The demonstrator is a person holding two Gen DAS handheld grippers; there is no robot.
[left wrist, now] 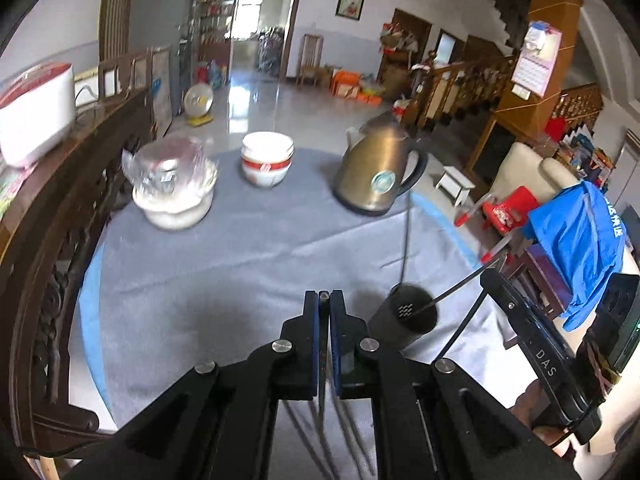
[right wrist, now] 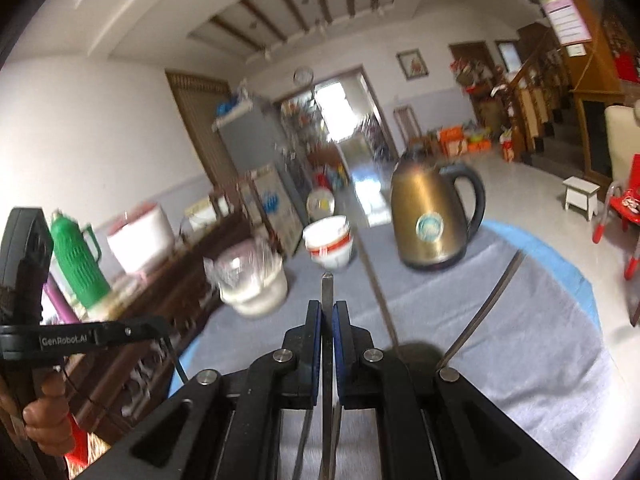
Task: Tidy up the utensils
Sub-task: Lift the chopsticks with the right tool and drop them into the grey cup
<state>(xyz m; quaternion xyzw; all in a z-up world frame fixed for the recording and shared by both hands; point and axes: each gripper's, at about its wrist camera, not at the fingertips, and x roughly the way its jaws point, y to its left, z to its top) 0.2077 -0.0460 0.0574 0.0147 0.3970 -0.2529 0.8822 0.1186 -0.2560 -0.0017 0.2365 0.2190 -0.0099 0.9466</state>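
One metal utensil (right wrist: 326, 292) is clamped upright in the right gripper (right wrist: 328, 308). The left gripper (left wrist: 324, 300) is closed on another thin utensil (left wrist: 323, 295). Two rods stand in one black holder (left wrist: 404, 316) near the table's (left wrist: 240, 264) front edge.

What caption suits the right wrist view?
Right gripper shut on a metal utensil, kettle and bowls beyond.

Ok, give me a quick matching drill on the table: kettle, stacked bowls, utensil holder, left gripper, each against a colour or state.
Things:
1. electric kettle
2. stacked bowls
3. utensil holder
4. left gripper

Descriptions:
A. black cylinder lying on its side
B. white with a red band
C. bronze body, black handle
D. shut on a thin metal utensil

Pairs: 1-C, 2-B, 3-A, 4-D
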